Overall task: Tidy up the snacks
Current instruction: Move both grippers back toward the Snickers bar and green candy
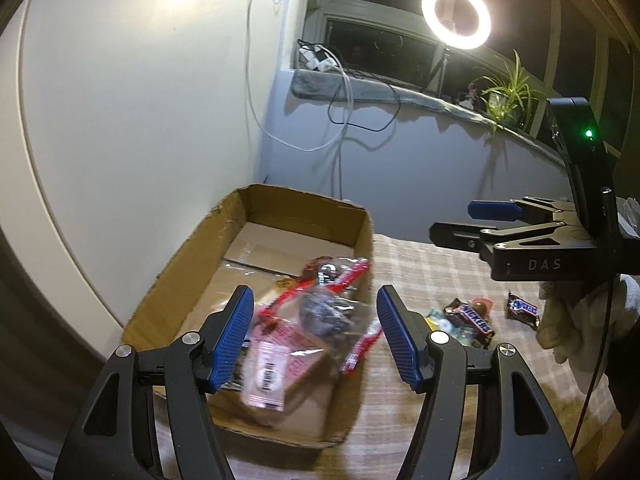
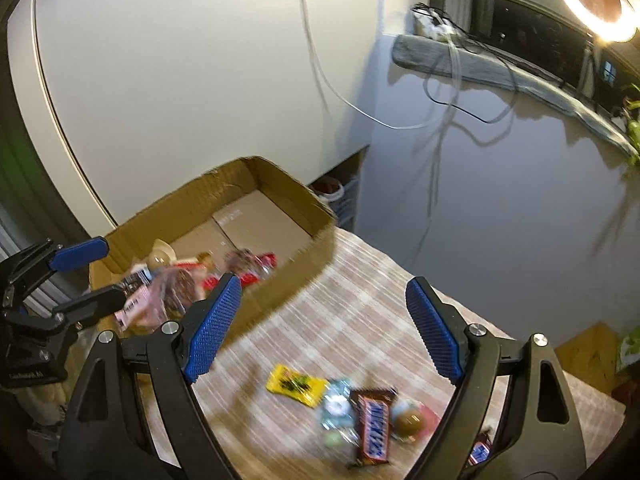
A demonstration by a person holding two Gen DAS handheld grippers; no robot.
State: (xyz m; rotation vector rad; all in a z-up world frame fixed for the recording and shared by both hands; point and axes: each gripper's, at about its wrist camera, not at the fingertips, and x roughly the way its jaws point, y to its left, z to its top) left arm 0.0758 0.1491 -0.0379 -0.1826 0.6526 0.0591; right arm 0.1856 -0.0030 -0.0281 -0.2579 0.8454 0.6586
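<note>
An open cardboard box (image 1: 188, 276) stands on the checked tablecloth (image 2: 340, 320) and holds a clear bag with red trim (image 1: 332, 300) and a pink packet (image 1: 266, 380). My left gripper (image 1: 316, 336) hovers open over the box's near end, its pads touching nothing. My right gripper (image 2: 324, 328) stands open above loose snacks on the cloth: a yellow packet (image 2: 296, 384), a teal packet (image 2: 336, 408), a Snickers bar (image 2: 374, 424), a round brown sweet (image 2: 410, 420) and a small Snickers (image 2: 480, 452). Each gripper shows in the other's view, the right gripper (image 1: 452, 220) and the left gripper (image 2: 114, 270).
A white cabinet (image 1: 120, 120) stands right behind the box. Cables (image 1: 340, 92) hang from a windowsill that carries a ring light (image 1: 456, 14) and a plant (image 1: 508, 96). A gloved hand (image 1: 568, 320) holds the right gripper. The box's far half (image 2: 256, 216) is bare cardboard.
</note>
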